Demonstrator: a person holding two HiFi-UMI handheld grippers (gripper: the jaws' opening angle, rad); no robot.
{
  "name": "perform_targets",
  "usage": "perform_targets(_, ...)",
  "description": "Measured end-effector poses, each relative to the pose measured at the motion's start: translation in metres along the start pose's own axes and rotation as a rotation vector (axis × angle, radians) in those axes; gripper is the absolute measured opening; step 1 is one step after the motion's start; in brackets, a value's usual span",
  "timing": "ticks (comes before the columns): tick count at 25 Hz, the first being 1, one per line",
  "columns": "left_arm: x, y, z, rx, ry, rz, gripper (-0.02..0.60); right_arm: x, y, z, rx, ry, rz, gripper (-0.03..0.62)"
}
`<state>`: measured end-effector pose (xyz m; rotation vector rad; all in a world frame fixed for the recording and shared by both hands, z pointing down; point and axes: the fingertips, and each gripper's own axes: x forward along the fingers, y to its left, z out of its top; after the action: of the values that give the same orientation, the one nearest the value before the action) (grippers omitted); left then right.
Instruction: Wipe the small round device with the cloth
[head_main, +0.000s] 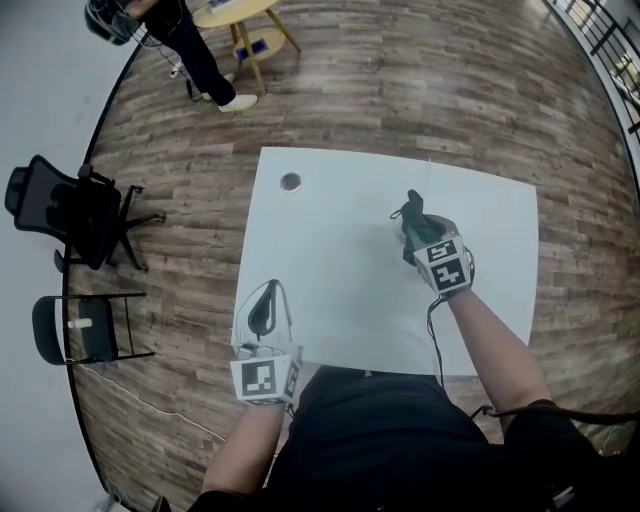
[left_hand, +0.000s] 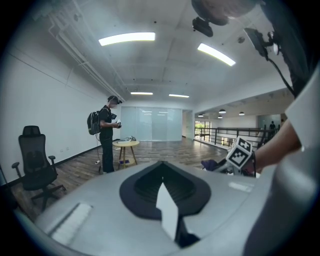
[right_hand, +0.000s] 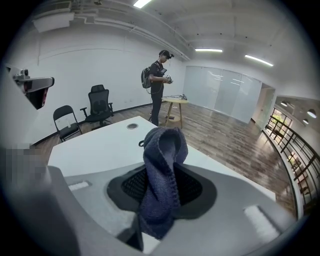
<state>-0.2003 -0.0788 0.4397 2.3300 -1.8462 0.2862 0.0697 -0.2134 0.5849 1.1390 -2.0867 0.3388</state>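
Cloth (head_main: 412, 212) held, device (head_main: 290, 182) (by far edge) apart

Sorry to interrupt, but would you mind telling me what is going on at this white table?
A person stands at the white square table with tongs in each hand. The right tongs are clamped on a dark blue knitted cloth, held over the right part of the tabletop. The left tongs are shut and empty by the near left edge. The small round silver device lies apart from both, near the far left corner, so wiping has not begun.
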Motion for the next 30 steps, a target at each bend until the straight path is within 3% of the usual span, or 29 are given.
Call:
perform_targets(9,-0.009,0.003,-0.002,-0.001,0.002,0.018,0.005,0.001,0.009,0.003,-0.039,-0.013,0.008,0.121)
perform_targets(15,-0.010,0.002,-0.005,-0.004,0.000,0.023,0.005,0.001,0.015,0.001,-0.219,0.035,-0.033,0.121)
perform_targets(19,-0.011,0.000,-0.006,-0.008,0.009,0.026,0.005,0.002,0.026,-0.002,-0.247,0.039,-0.009,0.121)
perform_targets(25,-0.014,0.004,-0.003,-0.007,0.006,0.040,0.005,0.012,0.046,-0.013,-0.153,0.063,0.067,0.121)
perform_targets(30,-0.019,0.010,-0.007,-0.011,0.021,0.054,0.005,0.025,0.053,-0.059,0.056,0.147,0.135,0.121)
